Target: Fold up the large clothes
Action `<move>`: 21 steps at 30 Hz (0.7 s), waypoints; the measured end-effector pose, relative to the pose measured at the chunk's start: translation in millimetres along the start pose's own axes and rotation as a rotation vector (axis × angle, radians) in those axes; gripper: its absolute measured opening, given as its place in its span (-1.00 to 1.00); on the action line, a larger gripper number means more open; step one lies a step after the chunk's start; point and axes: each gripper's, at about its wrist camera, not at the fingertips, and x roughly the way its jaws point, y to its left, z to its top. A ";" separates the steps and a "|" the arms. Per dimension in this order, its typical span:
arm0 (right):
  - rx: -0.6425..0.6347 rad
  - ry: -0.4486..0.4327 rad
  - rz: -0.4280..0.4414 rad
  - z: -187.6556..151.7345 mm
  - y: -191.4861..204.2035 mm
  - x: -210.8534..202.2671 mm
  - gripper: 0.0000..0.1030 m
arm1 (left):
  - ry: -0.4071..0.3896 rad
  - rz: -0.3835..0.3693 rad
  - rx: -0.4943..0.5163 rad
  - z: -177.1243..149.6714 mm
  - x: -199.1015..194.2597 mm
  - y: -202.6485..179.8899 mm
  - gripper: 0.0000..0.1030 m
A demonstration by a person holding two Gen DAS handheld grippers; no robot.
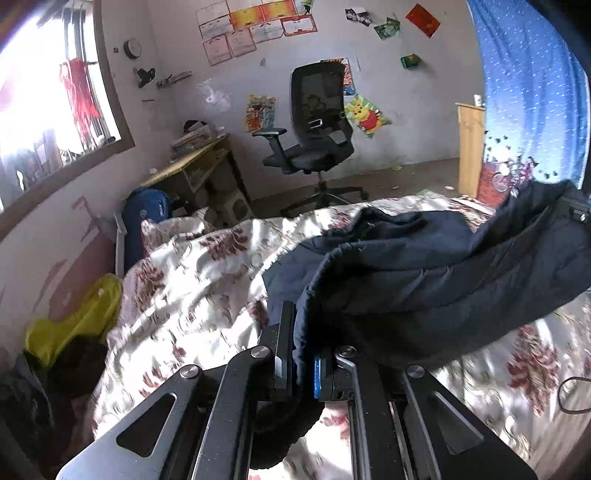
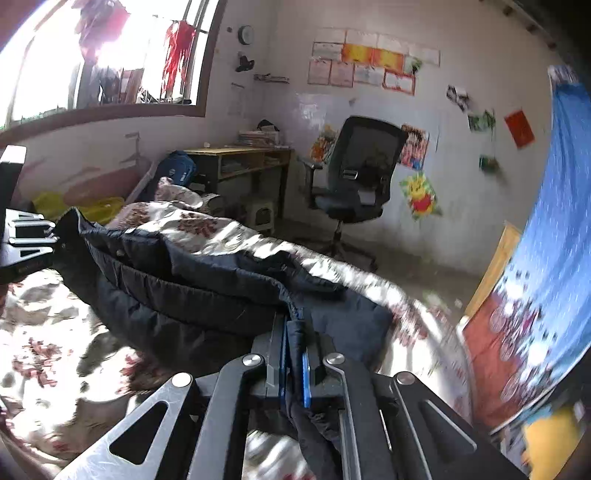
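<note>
Both jaws pinch the dark padded jacket [image 1: 424, 273]: left gripper [image 1: 303, 354] and right gripper [image 2: 295, 350] hold one edge above the floral bed [image 1: 192, 280]; mid-fold, next likely carrying that edge across evenly

A lived-in bedroom in a home; bed under a floral quilt [image 1: 192, 280] filling the foreground; wooden desk [image 2: 240, 158] piled with books against the far wall, beneath a big window [image 2: 110, 55] with red clothes hanging outside; black mesh office chair [image 1: 317, 122] on a bare, littered floor; certificates [image 1: 255, 26] and cartoon posters, a Winnie-the-Pooh one [image 1: 365, 114] among them, stuck on scuffed plaster; round wall clock [image 2: 245, 34]; blue backpack [image 1: 146, 214] at the bedhead; yellow plastic bag [image 1: 74, 325] beside the bed; blue starry curtain [image 1: 535, 96] at the right.
</note>
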 end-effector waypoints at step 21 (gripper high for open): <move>0.005 0.057 -0.086 76.1 -70.2 247.8 -0.93 | 0.017 0.001 -0.081 91.4 246.7 50.8 -0.86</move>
